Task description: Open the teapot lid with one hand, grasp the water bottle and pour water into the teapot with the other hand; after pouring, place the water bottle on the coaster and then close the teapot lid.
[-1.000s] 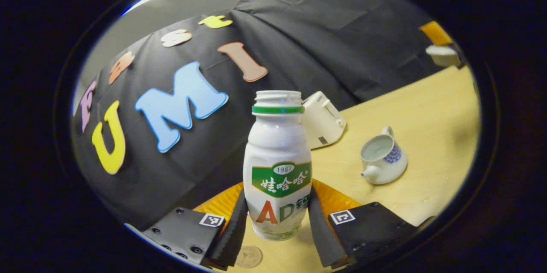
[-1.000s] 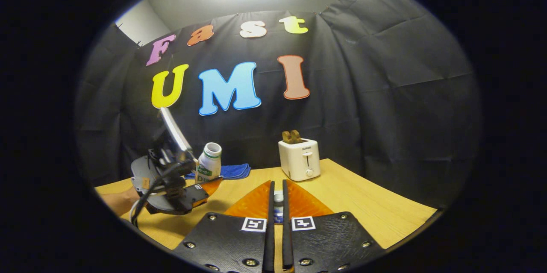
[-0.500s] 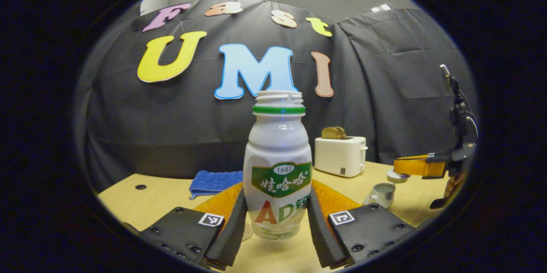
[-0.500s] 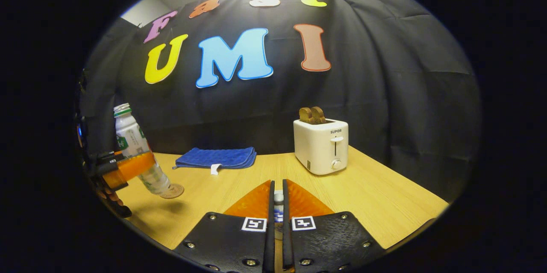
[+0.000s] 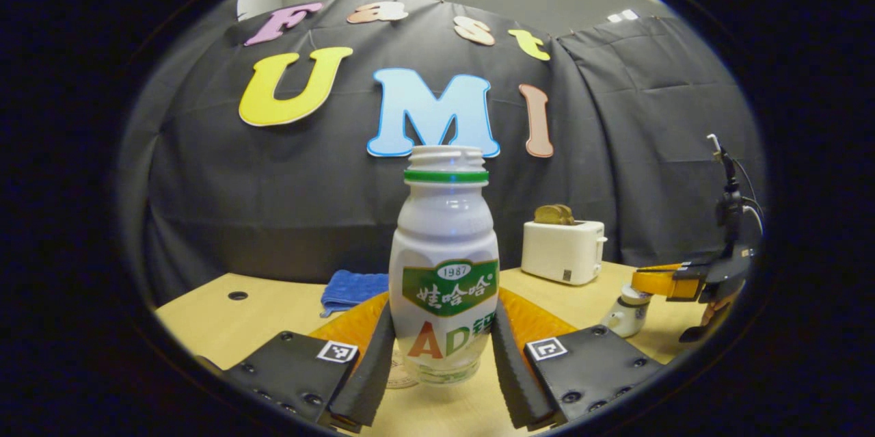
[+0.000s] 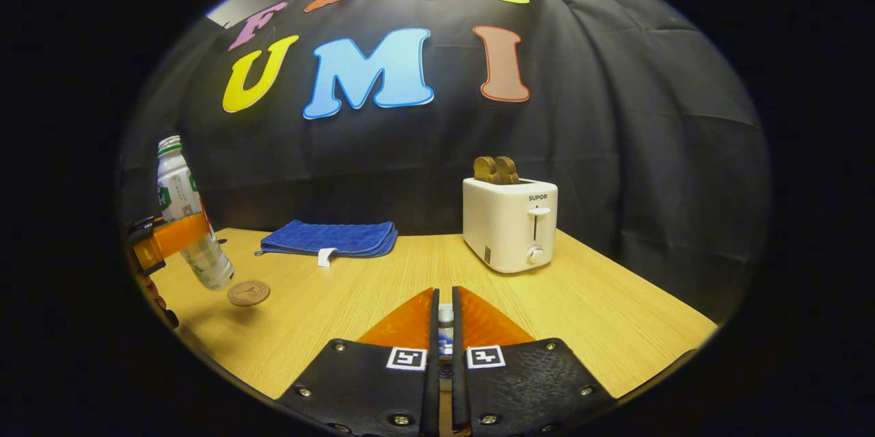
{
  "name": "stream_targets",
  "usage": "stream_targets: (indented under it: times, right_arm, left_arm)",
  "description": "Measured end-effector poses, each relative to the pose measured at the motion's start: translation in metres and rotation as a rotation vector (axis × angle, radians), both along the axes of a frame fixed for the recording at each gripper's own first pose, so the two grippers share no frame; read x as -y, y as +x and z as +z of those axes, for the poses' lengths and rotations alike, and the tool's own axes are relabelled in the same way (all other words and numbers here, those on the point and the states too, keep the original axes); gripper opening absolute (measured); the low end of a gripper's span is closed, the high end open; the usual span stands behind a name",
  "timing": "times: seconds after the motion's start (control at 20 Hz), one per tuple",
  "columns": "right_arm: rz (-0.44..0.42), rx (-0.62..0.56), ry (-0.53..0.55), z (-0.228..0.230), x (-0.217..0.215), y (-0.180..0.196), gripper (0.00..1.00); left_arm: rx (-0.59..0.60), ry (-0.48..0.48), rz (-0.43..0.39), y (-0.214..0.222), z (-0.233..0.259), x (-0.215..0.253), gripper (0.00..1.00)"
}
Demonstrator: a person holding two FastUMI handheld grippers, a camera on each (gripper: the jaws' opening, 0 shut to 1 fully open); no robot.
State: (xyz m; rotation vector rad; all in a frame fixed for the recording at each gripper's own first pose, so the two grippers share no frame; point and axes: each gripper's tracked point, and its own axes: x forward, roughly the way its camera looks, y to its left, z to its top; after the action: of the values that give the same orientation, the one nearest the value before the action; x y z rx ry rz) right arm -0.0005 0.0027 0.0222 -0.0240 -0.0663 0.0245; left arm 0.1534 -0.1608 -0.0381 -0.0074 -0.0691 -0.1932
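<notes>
The left gripper, fingers clamped on the uncapped white plastic water bottle, has swung upright and now lowers toward the round brown coaster. The right gripper pinches the teapot lid's knob over the white teapot, so pouring looks finished.

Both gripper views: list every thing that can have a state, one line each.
Water bottle: uncapped, upright, gripped above the table.
Coaster: bare, bottle not on it.
Teapot: on table, right gripper over its top.
Lid: pinched between right jaws.
Toaster: toast up.
Blue cloth: folded.
</notes>
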Motion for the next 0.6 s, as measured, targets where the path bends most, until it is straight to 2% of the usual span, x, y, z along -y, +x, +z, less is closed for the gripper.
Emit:
stream_targets:
  times: [0.05,0.1,0.15,0.2,0.6]
  right_arm:
    - [0.004,-0.005,0.005,-0.001,-0.001,0.001,0.07]
    - [0.0,-0.008,0.005,-0.003,0.0,0.002,0.07]
    - [-0.001,-0.011,0.008,-0.003,0.001,0.003,0.07]
    - [-0.003,-0.016,0.016,-0.006,0.001,0.003,0.07]
    - [-0.004,-0.036,0.035,-0.015,0.003,0.007,0.07]
  left_arm:
    - [-0.002,-0.002,0.002,0.0,0.0,0.0,0.8]
    - [-0.004,-0.003,0.006,0.0,-0.001,-0.002,0.75]
    - [-0.006,-0.001,0.01,0.0,-0.002,-0.003,0.75]
    - [-0.007,-0.001,0.014,0.0,-0.002,-0.004,0.8]
    - [-0.021,-0.006,0.039,0.002,-0.007,-0.01,0.8]
